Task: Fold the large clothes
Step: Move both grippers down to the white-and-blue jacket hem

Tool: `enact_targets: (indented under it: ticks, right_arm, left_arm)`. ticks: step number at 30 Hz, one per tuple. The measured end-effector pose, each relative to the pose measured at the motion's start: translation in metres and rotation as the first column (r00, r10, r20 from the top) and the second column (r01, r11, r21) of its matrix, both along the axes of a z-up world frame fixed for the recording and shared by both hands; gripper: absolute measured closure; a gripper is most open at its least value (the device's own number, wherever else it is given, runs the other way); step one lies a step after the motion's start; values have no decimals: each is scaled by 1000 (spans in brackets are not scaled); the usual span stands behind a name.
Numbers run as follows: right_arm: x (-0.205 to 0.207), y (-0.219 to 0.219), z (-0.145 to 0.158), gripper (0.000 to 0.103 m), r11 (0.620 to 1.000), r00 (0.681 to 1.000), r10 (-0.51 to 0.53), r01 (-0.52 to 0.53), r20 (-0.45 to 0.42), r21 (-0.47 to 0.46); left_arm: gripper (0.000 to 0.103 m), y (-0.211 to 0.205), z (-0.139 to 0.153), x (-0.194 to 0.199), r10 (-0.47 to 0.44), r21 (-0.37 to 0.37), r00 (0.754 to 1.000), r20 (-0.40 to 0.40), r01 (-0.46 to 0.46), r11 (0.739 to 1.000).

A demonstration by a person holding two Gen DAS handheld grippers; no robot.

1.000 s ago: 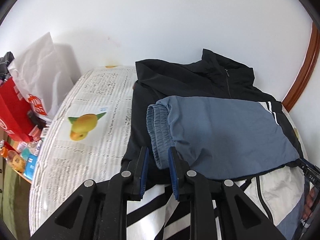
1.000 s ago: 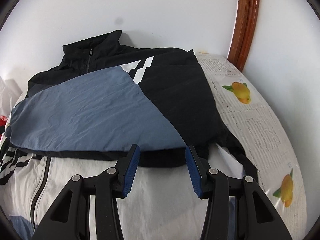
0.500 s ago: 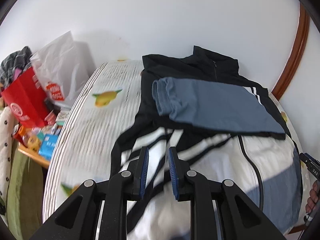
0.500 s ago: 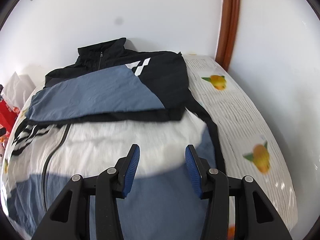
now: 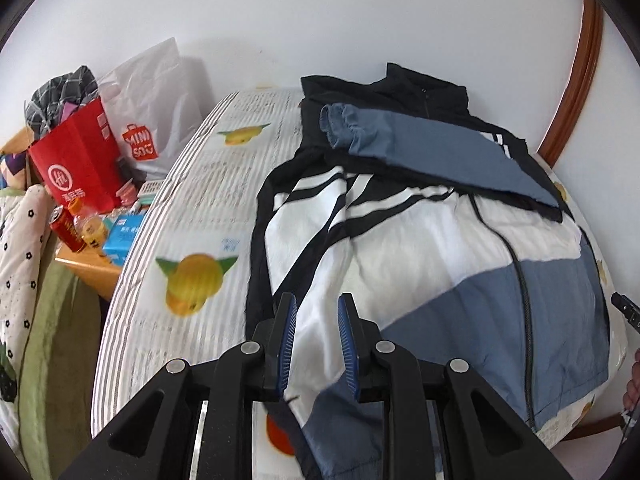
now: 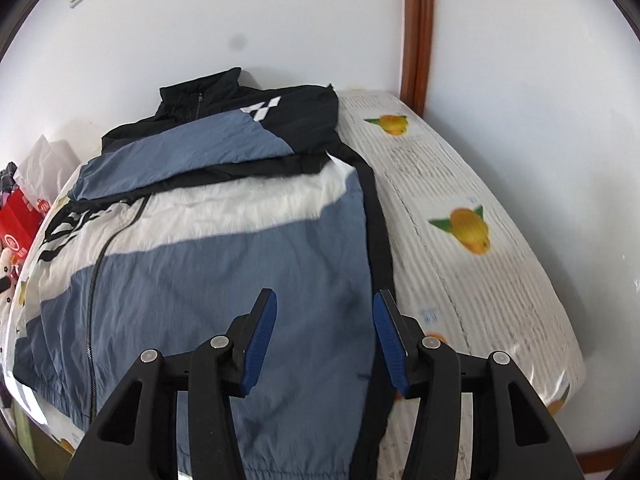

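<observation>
Surface: bed with a white sheet printed with grey text lines and yellow-orange fruit (image 5: 192, 280), filling most of both views and carrying the garment.
Left tongs: black, blue-padded left tongs (image 5: 316, 344) hover low over the near left part of the garment, jaws a narrow gap apart with nothing between them.
Right tongs: matching right tongs (image 6: 324, 340) hang over the near right hem, jaws wide apart and empty.
Change: a second ago both sat far up by the folded sleeve, the left one right at its gathered cuff; now both have pulled back to the near end and the whole lower body shows.
Garment: large blue, white and black zip-up windbreaker jacket (image 6: 224, 272) lies flat, front up, collar toward the wall, hem toward the cameras.
Folded part: slate-blue sleeve with elastic cuff (image 5: 420, 144) lies across the black chest, cuff at the garment's left side.
Meaning: sleeve fold looks finished; I judge the next step is taking the hem corners to fold the body upward.
Bedside: low wooden side table (image 5: 92, 268) left of the bed holds a red paper shopping bag (image 5: 76, 164), a white plastic carrier bag (image 5: 152, 112), and small cans and boxes.
Room: plain white wall (image 6: 280, 20) behind, brown wooden door frame (image 6: 418, 28) at the right corner.
</observation>
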State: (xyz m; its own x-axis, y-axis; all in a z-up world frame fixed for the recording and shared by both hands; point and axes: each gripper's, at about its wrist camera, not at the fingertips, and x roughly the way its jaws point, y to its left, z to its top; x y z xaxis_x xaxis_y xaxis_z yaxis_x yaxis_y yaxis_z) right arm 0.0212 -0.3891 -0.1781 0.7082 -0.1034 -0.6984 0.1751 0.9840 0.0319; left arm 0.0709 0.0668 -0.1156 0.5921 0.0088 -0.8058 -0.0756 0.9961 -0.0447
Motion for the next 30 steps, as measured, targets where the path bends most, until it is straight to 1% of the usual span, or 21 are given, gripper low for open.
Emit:
enact_targets:
  ticks: [2,3,4,5,6,10,14,17,20,23,25,26,28,29,30]
  right_arm:
    - [-4,-2,-6,53,1000,1000,-4,4,-9,-4]
    - [-6,-3,-9,53,1000,1000,-10,10,-8,-8]
    - [-8,-5,-12,53,1000,1000,-18,18,-6,-7]
    - [-10,-7,-15,53,1000,1000,-20,20,-8,-1]
    - [-12,-8,-19,53,1000,1000,-18,18,-14,10]
    - [-17,-14,-33,53,999,1000,-15,16,-28,42]
    - [-21,-13,-43,52,998,1000,5,-3,-28,62]
    - [-20,-9,-53,52,999,999,8,-6,-42,48]
    - [-17,-9,-62,52,1000,998,-12,14,-66,20]
    - [-18,-12,-65,52,1000,999,-14,14,-50,8]
    - [-18,-13,-65,52,1000,999,-15,16,-44,9]
    - [-17,-12,-65,52,1000,999,-17,17,-42,2]
    - [-14,-8,-66,52,1000,999,-12,11,-39,-20]
    - [-13,-7,-65,52,1000,999,-8,7,-40,-26]
    - [-12,-5,-65,53,1000,999,-4,3,-38,-31]
  left_arm:
    - [78,4,-7,-9,17,1,1000,-10,-17,1000]
    - [67,6,-10,-13,22,-8,1000,-14,-22,1000]
    - [52,9,-13,-18,21,-25,1000,-16,-22,999]
    - [46,10,-16,-23,19,-36,1000,-12,-19,999]
    - [44,11,-18,-28,20,-42,1000,-3,-20,999]
    - [44,10,-26,-41,4,-60,1000,8,-3,998]
    - [44,9,-40,-45,-3,-90,1000,-12,2,996]
    - [44,8,-50,-48,-10,-108,1000,-22,8,994]
    - [44,6,-57,-47,-9,-108,999,-32,5,994]
    - [45,6,-60,-43,-4,-99,999,-34,0,995]
    - [54,6,-62,-40,5,-95,999,-34,-9,995]
    - [57,6,-63,-38,12,-87,999,-33,-14,996]
    - [66,5,-63,-35,24,-69,999,-31,-26,997]
    - [67,5,-63,-34,28,-69,999,-33,-30,997]
    - [71,5,-63,-32,32,-70,999,-35,-34,997]
